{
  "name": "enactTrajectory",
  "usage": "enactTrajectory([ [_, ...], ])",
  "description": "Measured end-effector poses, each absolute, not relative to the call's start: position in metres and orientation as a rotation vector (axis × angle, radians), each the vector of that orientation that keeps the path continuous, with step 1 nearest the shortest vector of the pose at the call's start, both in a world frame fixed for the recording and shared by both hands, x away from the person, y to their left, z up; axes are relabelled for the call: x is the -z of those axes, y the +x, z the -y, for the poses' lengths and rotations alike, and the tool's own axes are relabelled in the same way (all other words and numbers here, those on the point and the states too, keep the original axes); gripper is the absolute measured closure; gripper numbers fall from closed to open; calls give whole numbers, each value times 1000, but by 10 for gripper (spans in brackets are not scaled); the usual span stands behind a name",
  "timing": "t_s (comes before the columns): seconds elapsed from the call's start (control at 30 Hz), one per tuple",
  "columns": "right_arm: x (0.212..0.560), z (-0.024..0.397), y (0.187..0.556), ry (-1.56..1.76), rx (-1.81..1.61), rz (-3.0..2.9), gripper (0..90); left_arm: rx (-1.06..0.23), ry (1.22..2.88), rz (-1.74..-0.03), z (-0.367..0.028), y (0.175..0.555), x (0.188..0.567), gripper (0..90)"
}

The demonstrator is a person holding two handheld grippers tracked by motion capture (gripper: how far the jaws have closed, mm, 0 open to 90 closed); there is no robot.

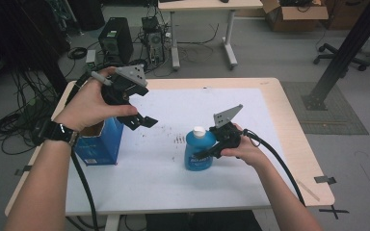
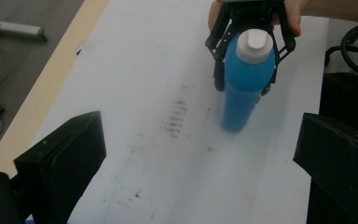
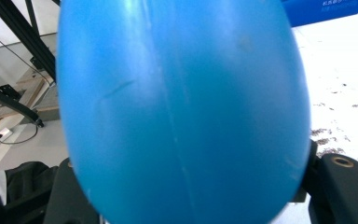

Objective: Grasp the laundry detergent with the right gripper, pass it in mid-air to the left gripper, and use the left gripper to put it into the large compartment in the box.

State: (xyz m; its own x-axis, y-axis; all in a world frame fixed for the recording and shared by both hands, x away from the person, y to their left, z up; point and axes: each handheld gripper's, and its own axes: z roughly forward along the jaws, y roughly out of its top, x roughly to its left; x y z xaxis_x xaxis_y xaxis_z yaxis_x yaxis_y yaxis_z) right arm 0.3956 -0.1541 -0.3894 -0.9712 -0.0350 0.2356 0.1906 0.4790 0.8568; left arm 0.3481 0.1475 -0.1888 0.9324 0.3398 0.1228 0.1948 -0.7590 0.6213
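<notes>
The blue bottle (image 1: 200, 153) with its white cap (image 1: 199, 131) stands upright on the white mat (image 1: 173, 187) near the middle of the desk (image 1: 298, 139), somewhat toward the right edge. The right gripper (image 1: 211, 153) comes at it from the right, its jaws clamped on the bottle's sides. The left gripper (image 1: 143, 121) hangs above the open blue box (image 1: 99, 144) near the desk's left edge, jaws apart and holding nothing.
</notes>
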Motion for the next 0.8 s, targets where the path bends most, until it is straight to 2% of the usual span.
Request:
enactTrajectory([
  [0.5,383,156,396,-141,1534,2545,417,-310,2459,-369,-145,348,184,25],
  [0.7,370,159,397,-140,1560,2545,420,-310,2459,-368,-145,348,182,25],
  [0.8,351,159,399,-122,1575,2572,421,-311,2462,-365,-144,348,180,25],
])
